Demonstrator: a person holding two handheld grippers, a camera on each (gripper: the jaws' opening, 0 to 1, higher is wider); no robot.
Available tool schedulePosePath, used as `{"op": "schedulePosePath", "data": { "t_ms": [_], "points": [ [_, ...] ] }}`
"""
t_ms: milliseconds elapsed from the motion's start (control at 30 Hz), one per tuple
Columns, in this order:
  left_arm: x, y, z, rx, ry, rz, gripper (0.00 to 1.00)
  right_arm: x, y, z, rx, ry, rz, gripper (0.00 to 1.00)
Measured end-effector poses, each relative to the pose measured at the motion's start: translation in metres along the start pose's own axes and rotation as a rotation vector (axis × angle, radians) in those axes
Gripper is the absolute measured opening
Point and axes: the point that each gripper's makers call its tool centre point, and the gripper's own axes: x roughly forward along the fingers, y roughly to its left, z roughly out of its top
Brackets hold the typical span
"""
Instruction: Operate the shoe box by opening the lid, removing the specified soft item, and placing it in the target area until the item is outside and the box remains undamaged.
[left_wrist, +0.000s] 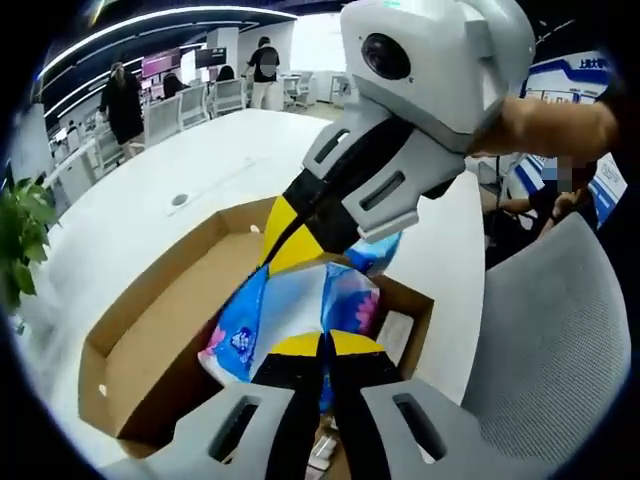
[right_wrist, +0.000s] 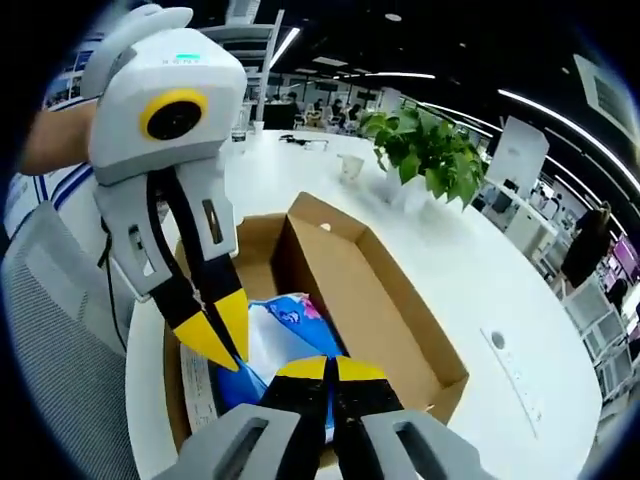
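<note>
In the left gripper view, the left gripper (left_wrist: 325, 342) rises from the bottom edge with its yellow-tipped jaws pressed together on the near edge of a blue, white and pink soft pack (left_wrist: 290, 315). The pack lies inside the open shoe box (left_wrist: 150, 330), at the end nearest the camera. A white paper slip (left_wrist: 395, 335) sits in the box just beside the pack. Above the pack, the right gripper (left_wrist: 285, 245) comes down from the upper right, its jaws closed and touching the pack's far edge. The box rests on a white table (left_wrist: 200, 160), with a grey mesh chair (left_wrist: 560, 330) to the right and a green plant (left_wrist: 20, 235) at the left edge. People stand among desks far behind.

In the right gripper view, the right gripper (right_wrist: 327, 368) pinches the pack (right_wrist: 285, 335) with jaws shut. The left gripper (right_wrist: 222, 338) descends from the upper left, tips together on the pack. The box's lid (right_wrist: 370, 290) stands open alongside. A leafy plant (right_wrist: 430, 150) sits farther back on the table (right_wrist: 500, 280).
</note>
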Motion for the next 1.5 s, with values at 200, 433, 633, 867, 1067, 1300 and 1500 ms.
{"op": "schedulePosePath", "data": {
  "t_ms": [200,433,633,867,1067,1300,1500],
  "points": [
    [-0.013,-0.003,0.015,0.015,-0.016,0.004,0.00,-0.012,-0.005,0.014,-0.007,-0.028,-0.007,0.00],
    [-0.023,-0.007,0.031,0.027,-0.033,0.005,0.00,-0.025,-0.010,0.023,-0.004,-0.054,-0.021,0.00],
    [-0.028,-0.015,0.046,0.045,-0.045,-0.010,0.00,-0.040,-0.015,0.025,0.011,-0.071,-0.033,0.00],
    [-0.018,-0.037,0.068,0.068,-0.070,-0.072,0.00,-0.063,-0.022,0.016,0.037,-0.081,-0.064,0.00],
    [-0.001,-0.054,0.085,0.106,-0.063,-0.117,0.00,-0.085,-0.035,-0.003,0.072,-0.079,-0.104,0.00],
    [0.024,-0.075,0.108,0.162,-0.052,-0.175,0.00,-0.107,-0.049,-0.028,0.122,-0.070,-0.153,0.00],
    [0.045,-0.094,0.126,0.212,-0.036,-0.221,0.00,-0.128,-0.059,-0.049,0.161,-0.068,-0.186,0.00]
  ]
}}
